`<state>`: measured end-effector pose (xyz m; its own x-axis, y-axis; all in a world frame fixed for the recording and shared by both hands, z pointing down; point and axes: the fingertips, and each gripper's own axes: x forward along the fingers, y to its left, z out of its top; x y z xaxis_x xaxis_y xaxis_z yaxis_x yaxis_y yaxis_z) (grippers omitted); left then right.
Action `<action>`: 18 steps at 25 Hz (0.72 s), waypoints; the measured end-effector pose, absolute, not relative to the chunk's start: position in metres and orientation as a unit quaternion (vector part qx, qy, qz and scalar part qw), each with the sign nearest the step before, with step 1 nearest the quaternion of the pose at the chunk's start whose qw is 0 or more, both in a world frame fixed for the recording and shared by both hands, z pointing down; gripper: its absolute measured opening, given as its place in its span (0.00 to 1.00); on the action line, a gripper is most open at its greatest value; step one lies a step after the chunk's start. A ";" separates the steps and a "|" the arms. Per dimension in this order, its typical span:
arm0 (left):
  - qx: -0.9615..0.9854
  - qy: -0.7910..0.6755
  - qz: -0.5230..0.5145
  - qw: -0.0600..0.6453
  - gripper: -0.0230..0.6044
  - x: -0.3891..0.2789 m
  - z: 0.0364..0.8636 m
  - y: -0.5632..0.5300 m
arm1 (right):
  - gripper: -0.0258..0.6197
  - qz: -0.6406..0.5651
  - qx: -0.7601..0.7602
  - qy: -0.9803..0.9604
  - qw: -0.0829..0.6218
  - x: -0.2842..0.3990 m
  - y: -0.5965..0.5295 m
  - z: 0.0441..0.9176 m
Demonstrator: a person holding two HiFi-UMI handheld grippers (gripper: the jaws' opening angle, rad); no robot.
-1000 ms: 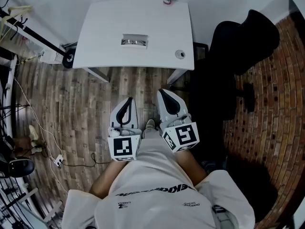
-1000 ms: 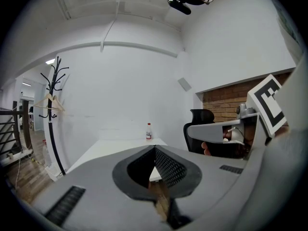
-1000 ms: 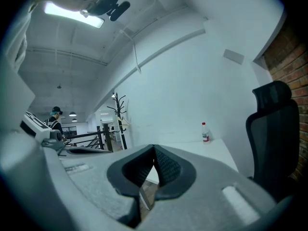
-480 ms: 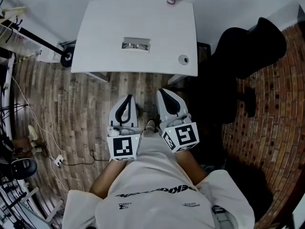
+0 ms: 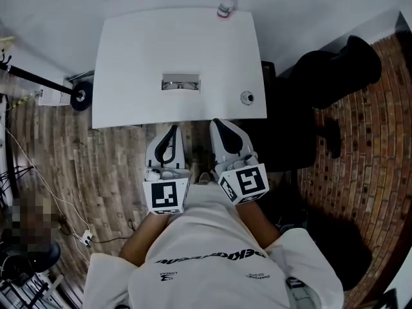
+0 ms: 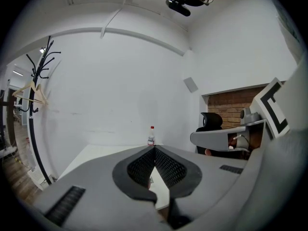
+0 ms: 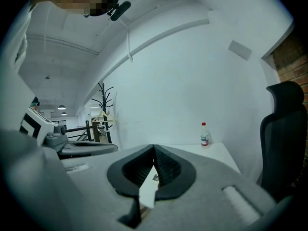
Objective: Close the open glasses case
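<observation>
The open glasses case [image 5: 181, 82] lies in the middle of the white table [image 5: 129, 56], a grey oblong with glasses inside, seen in the head view. Both grippers hang side by side just short of the table's near edge, well short of the case. My left gripper [image 5: 172, 129] has its jaws pressed together with nothing between them, and its own view shows the same closed tips [image 6: 154, 148]. My right gripper [image 5: 216, 123] is likewise shut and empty [image 7: 154, 148]. The person's white shirt fills the bottom of the head view.
A small bottle with a red cap [image 5: 225, 4] stands at the table's far edge [image 6: 151, 136] [image 7: 205, 134]. A small round object [image 5: 246, 97] sits near the table's right front corner. A black office chair [image 5: 335, 76] stands right of the table. Cables and a wheeled stand [image 5: 80, 98] lie at left.
The table has come closer in the head view; its near edge now sits just ahead of the gripper tips. Both grippers stay shut and side by side.
</observation>
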<state>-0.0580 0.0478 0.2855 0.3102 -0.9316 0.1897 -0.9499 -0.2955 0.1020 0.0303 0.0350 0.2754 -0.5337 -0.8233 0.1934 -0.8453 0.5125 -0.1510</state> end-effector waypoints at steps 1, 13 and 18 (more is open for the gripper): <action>0.806 -0.581 0.046 0.099 0.03 -0.062 0.286 0.040 | 0.04 0.115 0.484 -0.866 0.050 0.026 0.027 0.276; 0.838 -0.528 0.058 0.126 0.03 -0.096 0.314 -0.034 | 0.04 0.142 0.548 -0.821 0.073 0.003 -0.044 0.299; 0.846 -0.511 0.054 0.140 0.03 -0.102 0.318 -0.050 | 0.04 0.154 0.560 -0.810 0.083 -0.004 -0.056 0.308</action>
